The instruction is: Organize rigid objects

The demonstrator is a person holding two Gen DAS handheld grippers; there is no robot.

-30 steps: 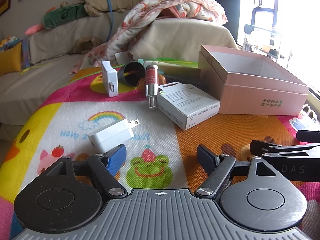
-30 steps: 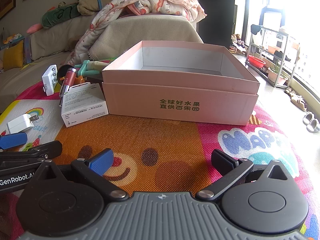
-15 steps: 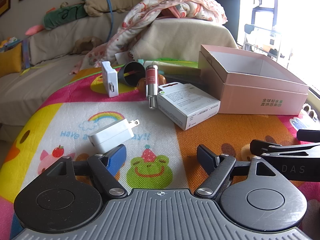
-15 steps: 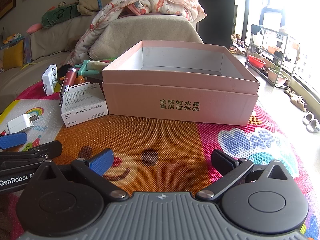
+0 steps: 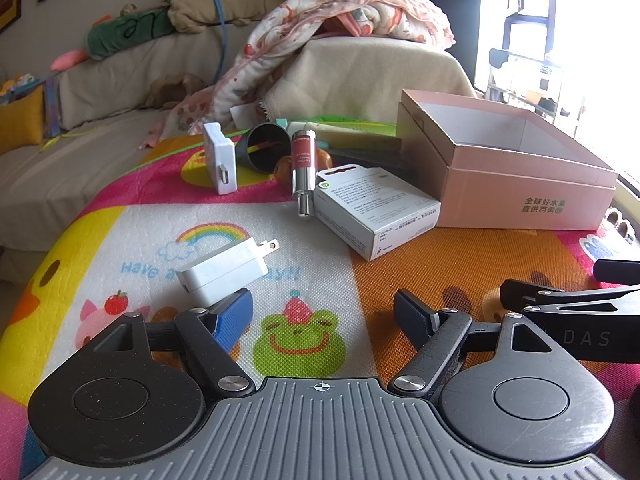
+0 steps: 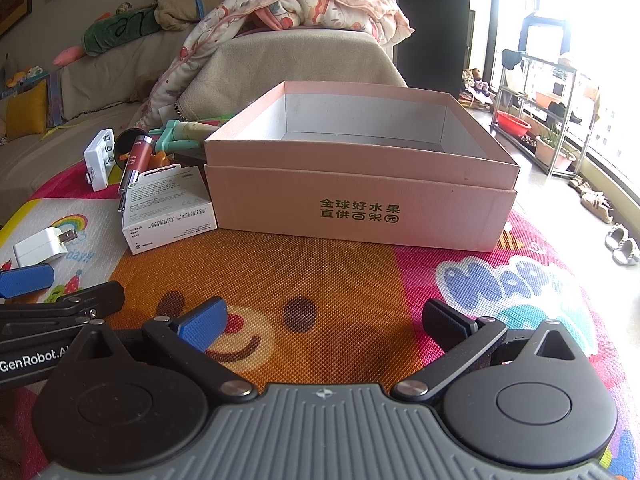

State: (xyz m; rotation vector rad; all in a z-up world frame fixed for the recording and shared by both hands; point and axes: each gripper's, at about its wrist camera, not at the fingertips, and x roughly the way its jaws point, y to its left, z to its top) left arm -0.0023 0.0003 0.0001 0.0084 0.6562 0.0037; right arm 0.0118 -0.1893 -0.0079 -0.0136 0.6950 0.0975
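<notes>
An open pink cardboard box (image 6: 360, 204) stands on the colourful play mat (image 6: 340, 280), also in the left wrist view (image 5: 520, 184). Left of it lie a white carton (image 5: 376, 210), a red and silver tube (image 5: 303, 168), a black cup on its side (image 5: 262, 148), an upright white adapter (image 5: 219, 158) and a white wall plug (image 5: 224, 270). My left gripper (image 5: 324, 312) is open and empty, its left finger just in front of the plug. My right gripper (image 6: 324, 320) is open and empty, facing the box.
A teal and beige object (image 6: 188, 136) lies behind the carton. A sofa with a blanket (image 5: 340, 12) and cushions stands behind the mat. Metal racks (image 6: 540, 120) and shoes (image 6: 620, 240) are on the floor to the right.
</notes>
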